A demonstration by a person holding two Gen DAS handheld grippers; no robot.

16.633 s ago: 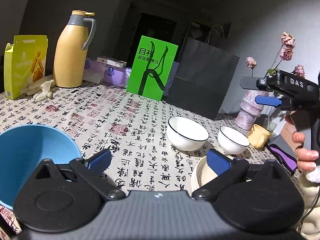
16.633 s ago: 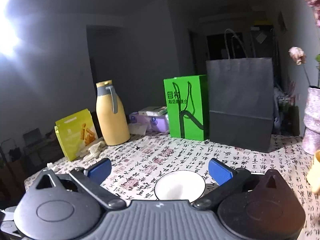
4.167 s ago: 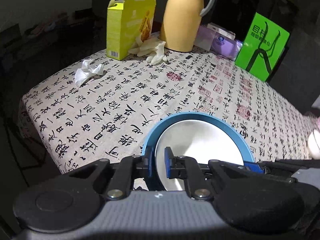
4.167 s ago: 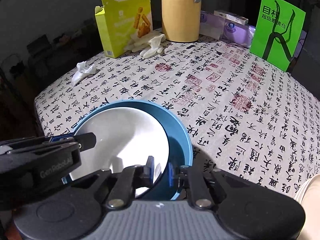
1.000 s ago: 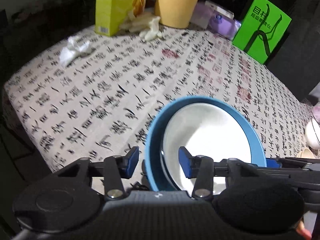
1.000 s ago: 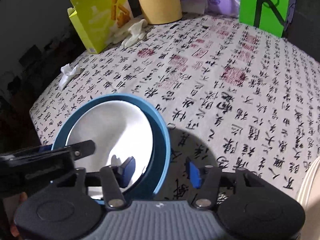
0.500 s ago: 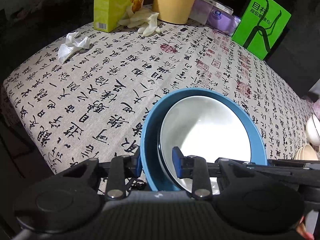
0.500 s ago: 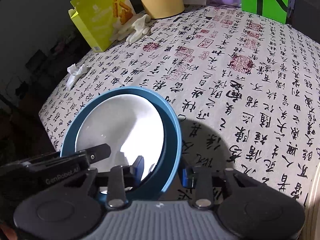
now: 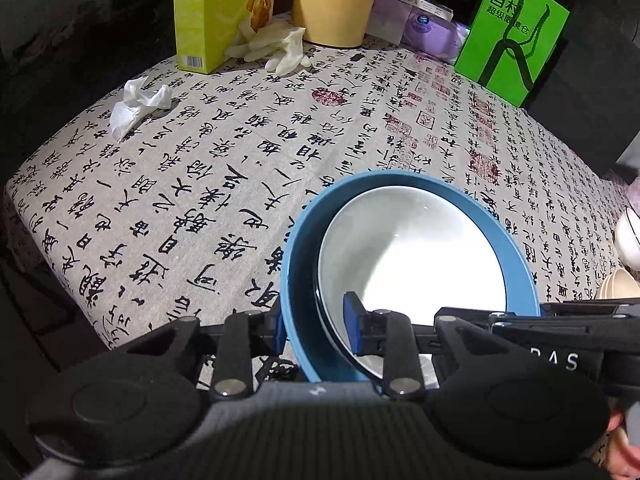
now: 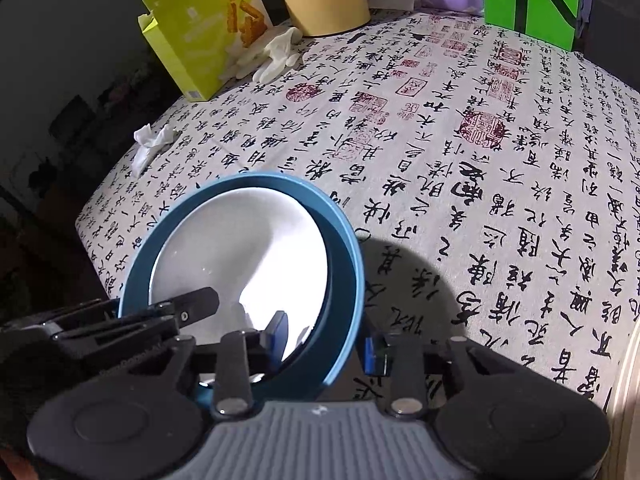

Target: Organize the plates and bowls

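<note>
A blue bowl holds a white bowl nested inside it, near the front left corner of the table. My left gripper is shut on their left side: one pad is outside the blue wall and the other is inside the white bowl. In the right wrist view, my right gripper is shut on the right side of the blue bowl and white bowl, one pad inside and one outside. The left gripper's finger reaches over the opposite rim.
The calligraphy tablecloth drops off at the left and front edges. At the back stand a yellow box, tan thermos, white gloves, green bag and black bag. A crumpled tissue lies left. More bowls sit far right.
Both grippers' jaws stood wider astride the bowls' rims a second ago and have closed onto them. The bowls and both hands have stayed in place.
</note>
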